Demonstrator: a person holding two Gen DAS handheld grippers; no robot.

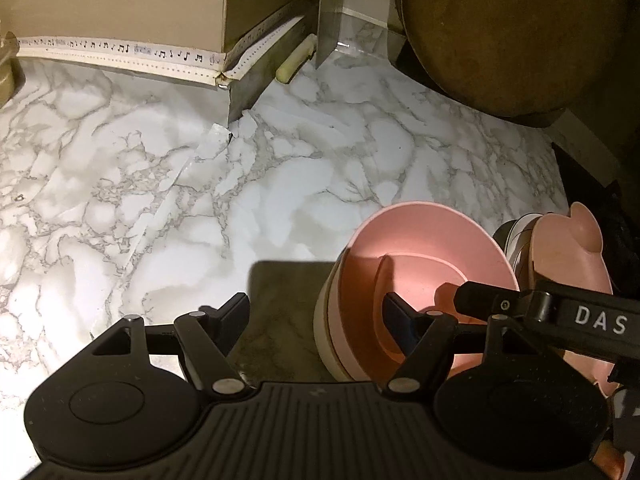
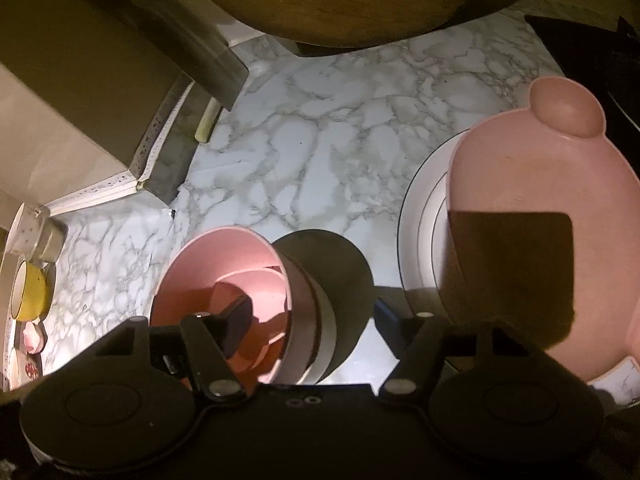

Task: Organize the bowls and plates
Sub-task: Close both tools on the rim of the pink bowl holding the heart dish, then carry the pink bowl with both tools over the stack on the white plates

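Note:
A stack of pink bowls (image 1: pixel 420 256) stands on the marble counter (image 1: pixel 200 184), low right in the left wrist view and low left in the right wrist view (image 2: pixel 224 264). My left gripper (image 1: pixel 316 312) is open, its right finger inside the top bowl and its left finger outside the stack. My right gripper (image 2: pixel 312 320) is open, its left finger inside the same bowl and its right finger outside. A pink eared plate (image 2: pixel 536 200) rests on a white plate (image 2: pixel 420 216) to the right, also seen at the left view's right edge (image 1: pixel 568 248).
A round wooden board (image 1: pixel 512 32) leans at the back. A beige box (image 1: pixel 112 4) and a metal post (image 1: pixel 328 12) stand behind. A yellow bowl (image 2: pixel 28 288) and a white cup (image 2: pixel 36 232) sit far left. A dark stove edge (image 2: pixel 592 40) lies at the right.

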